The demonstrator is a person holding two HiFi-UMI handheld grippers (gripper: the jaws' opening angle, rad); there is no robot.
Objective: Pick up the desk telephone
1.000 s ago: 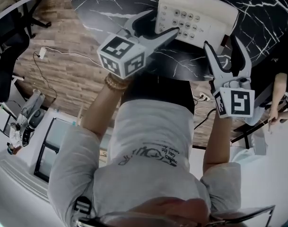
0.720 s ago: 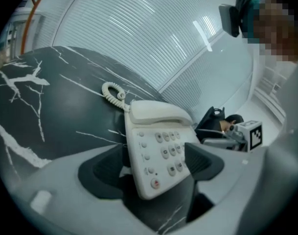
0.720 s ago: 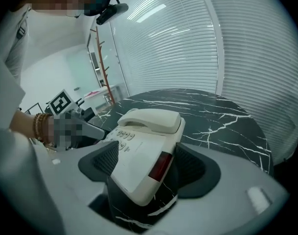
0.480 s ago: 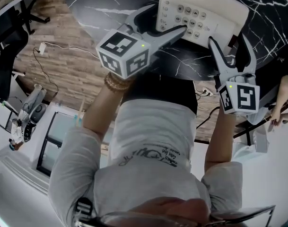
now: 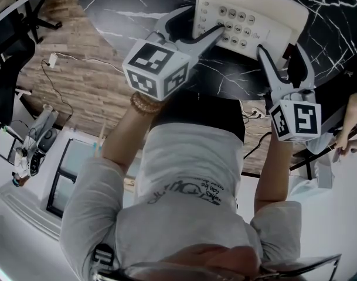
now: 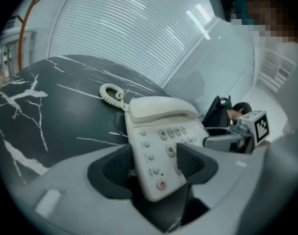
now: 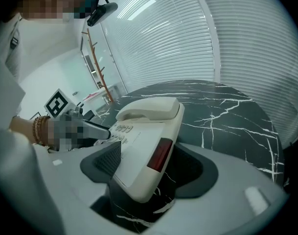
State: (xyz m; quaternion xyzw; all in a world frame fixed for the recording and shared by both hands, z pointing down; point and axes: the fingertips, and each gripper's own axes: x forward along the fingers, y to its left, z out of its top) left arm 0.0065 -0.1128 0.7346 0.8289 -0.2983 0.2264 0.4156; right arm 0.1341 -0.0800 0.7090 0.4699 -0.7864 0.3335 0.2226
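Desk telephone [image 5: 248,22] sat flat on black marble table [image 5: 137,4], near its front edge, handset [image 6: 161,109] in cradle, coiled cord [image 6: 109,93] trailing behind.

Left gripper [image 5: 204,19] straddled phone's front-left corner. Jaws were closing, one pad beside the phone's side edge, the other over the keypad; no firm press evident.

Right gripper [image 5: 279,50] straddled front-right corner. Jaws were closing but stood wide, a gap showing betw. the outer pad and the phone's side. Not gripping.
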